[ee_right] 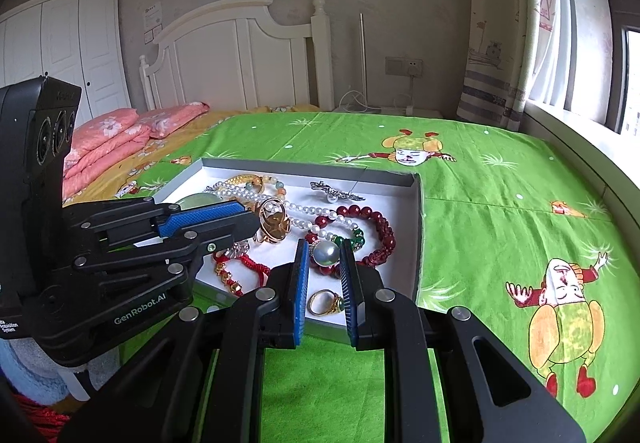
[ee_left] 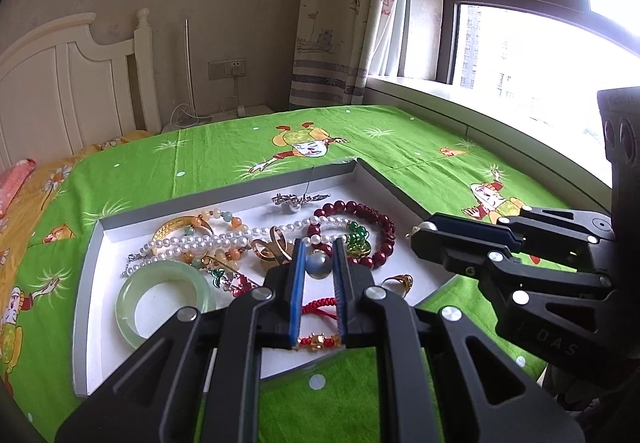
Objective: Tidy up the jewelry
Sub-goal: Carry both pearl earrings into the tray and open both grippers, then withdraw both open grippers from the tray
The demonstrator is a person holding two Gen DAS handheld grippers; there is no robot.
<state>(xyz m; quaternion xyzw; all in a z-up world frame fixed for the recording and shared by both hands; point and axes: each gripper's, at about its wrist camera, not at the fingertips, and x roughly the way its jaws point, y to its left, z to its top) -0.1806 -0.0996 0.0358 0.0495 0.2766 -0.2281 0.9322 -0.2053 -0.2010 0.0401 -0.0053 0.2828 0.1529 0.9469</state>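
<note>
1. Tray (ee_left: 90, 283) (ee_right: 418, 227) of jewelry flat on green bedspread (ee_left: 240, 147) (ee_right: 480, 227); near edge cut off behind gripper bodies in both views.
2. Red cord bracelet (ee_left: 320, 307) (ee_right: 248, 263) only partly seen: crossed by the left fingers in left wrist view, end hidden under the left gripper in right wrist view.
3. Jade bangle (ee_left: 166, 299) (ee_right: 196, 200) whole in left view; in right view only a sliver above the blue pad.
4. Tangle at tray centre (pearl necklace (ee_left: 224, 239) (ee_right: 304, 209), gold pieces, coloured beads) overlapping; single strands hard to separate.
5. Small pale round spot at the right gripper's tip in left view: bolt or bead, cannot tell.
6. Left gripper (ee_left: 319, 247) (ee_right: 250, 219): low over the tray's near-left part, pointing across it, jaws apart, nothing between them.
7. Right gripper (ee_right: 325, 255) (ee_left: 418, 237): at the tray's near-right edge, angled toward centre, jaws apart, nothing held.
8. Large grey pearl (ee_left: 319, 265) (ee_right: 326, 253) framed in the finger gap in both own views, yet lying in the tray beyond both tips, beside the dark red bead bracelet (ee_left: 380, 239) (ee_right: 380, 227).
9. Gold ring (ee_left: 400, 281) (ee_right: 326, 303) in near-right corner of tray, below the right fingers.
</note>
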